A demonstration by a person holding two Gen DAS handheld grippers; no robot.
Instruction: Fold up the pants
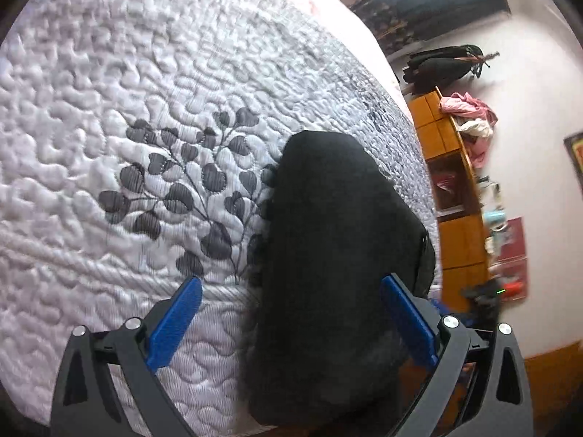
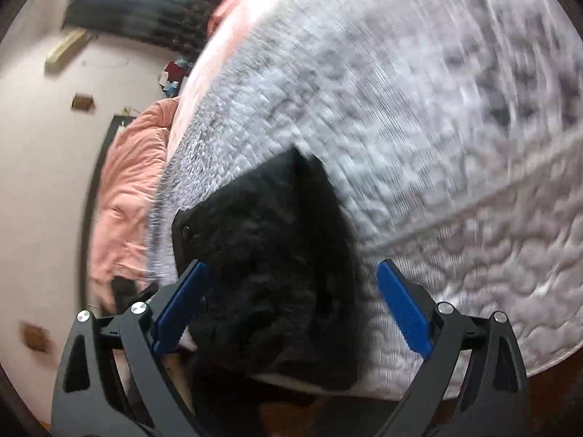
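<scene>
room: bedroom, pale walls, dark curtain point(image 1: 437, 3) at the top, wooden shelf unit point(image 1: 452, 196) along the wall with pink and white clothes point(image 1: 470, 116) piled on top
bed: white quilted bedspread point(image 1: 127, 73) with a grey leaf print point(image 1: 189, 185); a peach blanket point(image 2: 127, 167) lies past the bed's far side in the right wrist view
pants: black pants point(image 1: 335, 262), folded into a compact bundle, lying flat on the bedspread near the bed's near edge; one end overhangs the edge slightly; a button shows at one corner point(image 2: 186, 232)
left hand-held gripper: point(image 1: 291, 291) jaws spread wide, blue pads point(image 1: 175, 324) on either side of the bundle, nothing pinched; the right pad sits just beside the fabric, contact unclear
right hand-held gripper: point(image 2: 293, 273) jaws wide apart, nothing clamped; the left pad point(image 2: 182, 306) is close against the bundle's edge, the other pad is over bare bedspread, apart from the fabric
image quality: right wrist view heavily motion-blurred, bedspread pattern smeared; left wrist view mostly sharp
</scene>
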